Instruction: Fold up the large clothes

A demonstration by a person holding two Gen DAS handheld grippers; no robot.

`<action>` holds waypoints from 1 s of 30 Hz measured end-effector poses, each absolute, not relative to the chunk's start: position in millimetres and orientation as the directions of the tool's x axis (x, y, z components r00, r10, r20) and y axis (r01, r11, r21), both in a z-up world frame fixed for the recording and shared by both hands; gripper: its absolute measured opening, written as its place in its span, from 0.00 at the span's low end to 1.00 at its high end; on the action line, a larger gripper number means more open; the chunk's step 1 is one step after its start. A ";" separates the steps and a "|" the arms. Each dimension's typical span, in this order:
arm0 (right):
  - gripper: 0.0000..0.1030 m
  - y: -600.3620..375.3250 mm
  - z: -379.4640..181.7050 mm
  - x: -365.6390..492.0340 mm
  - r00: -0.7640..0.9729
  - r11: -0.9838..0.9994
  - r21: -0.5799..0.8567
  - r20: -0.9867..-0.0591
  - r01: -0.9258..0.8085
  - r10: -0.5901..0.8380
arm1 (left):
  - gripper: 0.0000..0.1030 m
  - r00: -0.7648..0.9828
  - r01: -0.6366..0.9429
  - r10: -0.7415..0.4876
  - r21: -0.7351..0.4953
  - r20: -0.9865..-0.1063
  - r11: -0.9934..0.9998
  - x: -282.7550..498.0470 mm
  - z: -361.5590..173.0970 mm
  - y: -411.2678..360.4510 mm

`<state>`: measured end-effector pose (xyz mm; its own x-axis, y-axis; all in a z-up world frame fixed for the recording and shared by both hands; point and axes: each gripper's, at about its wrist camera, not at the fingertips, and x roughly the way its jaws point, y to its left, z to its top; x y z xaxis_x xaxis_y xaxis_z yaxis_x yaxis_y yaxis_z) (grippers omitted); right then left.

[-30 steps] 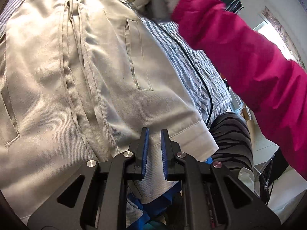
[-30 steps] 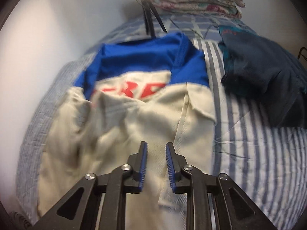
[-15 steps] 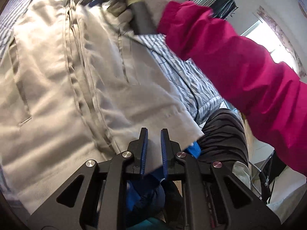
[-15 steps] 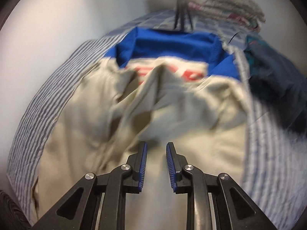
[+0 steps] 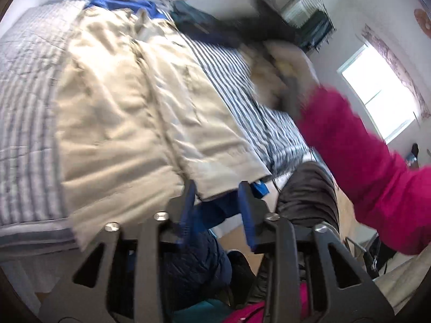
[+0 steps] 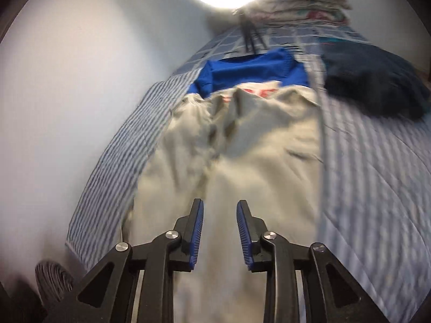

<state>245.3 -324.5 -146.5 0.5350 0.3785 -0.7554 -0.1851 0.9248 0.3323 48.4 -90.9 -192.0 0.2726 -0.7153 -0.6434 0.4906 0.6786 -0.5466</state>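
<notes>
While both tongs gape empty, the jacket (image 6: 242, 145) lies lengthwise ahead, its hem nearest the left tongs (image 5: 216, 207).

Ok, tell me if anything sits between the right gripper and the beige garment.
Nothing visible does. The right gripper hangs open over the beige garment, with only cloth showing between its fingers. The dark clothes pile lies off to the right on the striped bedcover, apart from the garment.
</notes>
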 end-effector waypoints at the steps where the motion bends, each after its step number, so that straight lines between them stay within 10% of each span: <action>1: 0.27 -330.3 -147.8 229.7 0.530 0.930 0.323 -0.764 -0.177 0.367 | 0.32 0.287 0.481 -0.711 -0.545 -0.642 0.687 49.1 -190.8 -82.9; 24: 0.29 -291.1 -206.1 68.3 0.387 0.934 -0.012 -0.912 -0.358 0.137 | 0.32 0.274 0.295 -0.602 -0.530 -0.750 0.795 74.4 -260.4 -43.3; 30: 0.31 -310.7 -186.7 67.8 0.398 0.950 0.097 -0.891 -0.296 0.216 | 0.32 0.284 0.314 -0.605 -0.524 -0.744 0.792 66.5 -252.0 -41.9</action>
